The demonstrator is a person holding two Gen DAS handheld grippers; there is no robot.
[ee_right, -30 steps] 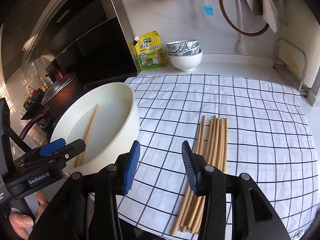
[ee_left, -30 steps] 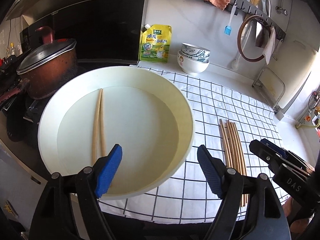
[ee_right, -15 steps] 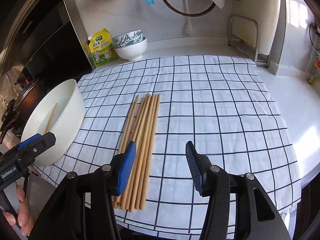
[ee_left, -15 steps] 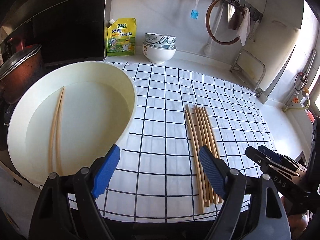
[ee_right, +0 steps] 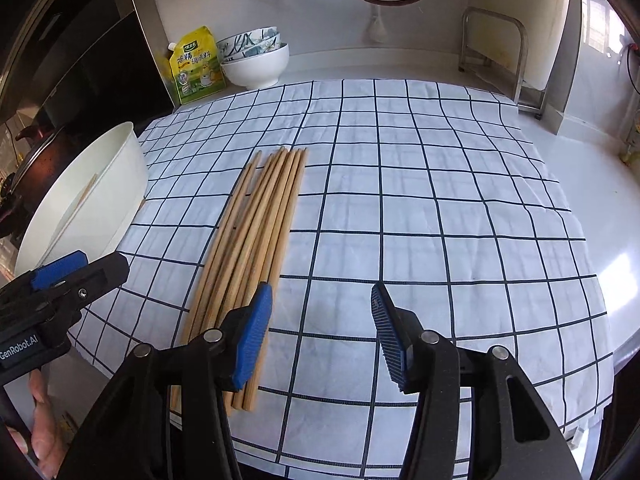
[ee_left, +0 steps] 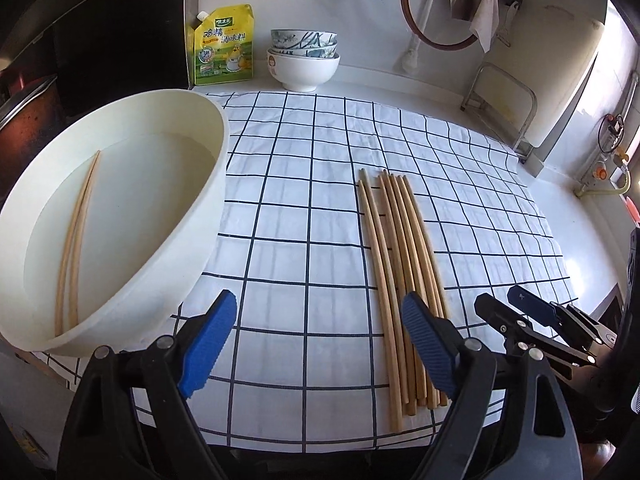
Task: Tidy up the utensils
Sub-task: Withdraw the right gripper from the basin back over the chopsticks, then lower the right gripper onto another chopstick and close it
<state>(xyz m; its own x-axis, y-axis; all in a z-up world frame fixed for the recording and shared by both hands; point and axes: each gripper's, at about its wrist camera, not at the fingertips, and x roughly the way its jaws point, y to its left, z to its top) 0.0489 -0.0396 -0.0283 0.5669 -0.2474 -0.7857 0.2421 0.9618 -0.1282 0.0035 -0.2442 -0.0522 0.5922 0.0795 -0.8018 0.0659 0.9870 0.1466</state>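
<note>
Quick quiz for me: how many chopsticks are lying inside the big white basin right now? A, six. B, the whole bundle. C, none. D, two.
D: two chopsticks lie side by side inside the white basin, while the rest of the chopsticks lie as a bundle on the checked cloth beside it.

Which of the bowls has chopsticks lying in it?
The big cream bowl at the cloth's left edge: two chopsticks lie in it. The stacked bowls by the wall show none.
</note>
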